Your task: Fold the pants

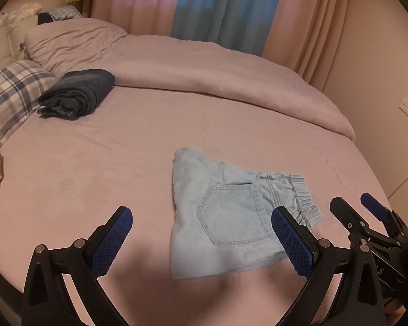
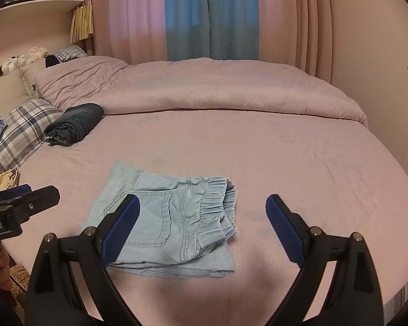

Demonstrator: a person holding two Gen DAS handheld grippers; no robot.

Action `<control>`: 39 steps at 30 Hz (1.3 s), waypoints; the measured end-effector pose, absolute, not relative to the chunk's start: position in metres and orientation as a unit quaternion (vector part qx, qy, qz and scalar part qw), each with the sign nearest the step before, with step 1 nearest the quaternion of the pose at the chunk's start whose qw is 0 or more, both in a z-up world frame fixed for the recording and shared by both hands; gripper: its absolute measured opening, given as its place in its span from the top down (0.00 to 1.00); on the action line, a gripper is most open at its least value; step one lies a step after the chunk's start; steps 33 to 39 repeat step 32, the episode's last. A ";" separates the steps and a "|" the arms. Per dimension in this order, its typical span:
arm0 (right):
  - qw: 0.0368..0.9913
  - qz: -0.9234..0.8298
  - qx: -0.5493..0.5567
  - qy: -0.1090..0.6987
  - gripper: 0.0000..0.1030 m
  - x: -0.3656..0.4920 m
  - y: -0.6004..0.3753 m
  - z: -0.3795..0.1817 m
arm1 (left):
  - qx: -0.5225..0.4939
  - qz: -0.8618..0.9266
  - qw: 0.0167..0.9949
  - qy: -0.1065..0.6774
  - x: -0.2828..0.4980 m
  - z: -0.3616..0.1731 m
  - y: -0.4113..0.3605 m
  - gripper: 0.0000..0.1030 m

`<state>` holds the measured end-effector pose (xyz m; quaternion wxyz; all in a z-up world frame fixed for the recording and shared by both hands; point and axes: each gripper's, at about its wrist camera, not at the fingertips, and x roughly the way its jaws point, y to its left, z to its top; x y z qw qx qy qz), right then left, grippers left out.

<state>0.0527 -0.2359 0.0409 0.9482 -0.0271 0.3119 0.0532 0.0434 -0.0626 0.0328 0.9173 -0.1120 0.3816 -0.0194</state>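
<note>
Risk first. We judge the light-blue denim pants [image 2: 174,222] to be folded into a compact stack already, lying on the pink bed sheet [image 2: 299,163] on our side of the folded duvet [image 2: 217,89]. The layers look loose: the elastic waistband [image 2: 217,203] bunches up on the stack's right edge, and the bottom layer sticks out along the near edge. If either gripper comes down and drags a finger across the top layer, we expect the fold to slide open or skew, because soft denim on a plush sheet gives little resistance. A pinch that catches only the top layer would peel it off the rest.

Fingers. The left gripper [image 1: 202,240] has its fingers spread wide, holding nothing; in the left wrist view its right finger [image 1: 292,240] overlaps the stack's waistband side, but we cannot tell whether it touches the cloth. The right gripper [image 2: 201,228] is likewise spread wide and empty; its left finger [image 2: 119,229] sits over the back pocket [image 2: 147,217], contact unclear.

A dark folded garment [image 2: 73,125] lies well apart from the pants, near the plaid pillow [image 2: 24,130].
</note>
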 end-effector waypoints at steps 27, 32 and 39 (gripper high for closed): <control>0.947 0.045 -0.028 0.316 0.08 0.051 -0.233 0.041 | -0.112 -0.021 0.917 0.382 0.039 0.034 -0.067 0.01; 0.947 0.044 -0.028 0.317 0.08 0.051 -0.232 0.040 | -0.110 -0.021 0.917 0.382 0.038 0.035 -0.068 0.01; 0.947 0.044 -0.028 0.317 0.08 0.051 -0.232 0.040 | -0.110 -0.021 0.917 0.382 0.038 0.035 -0.068 0.01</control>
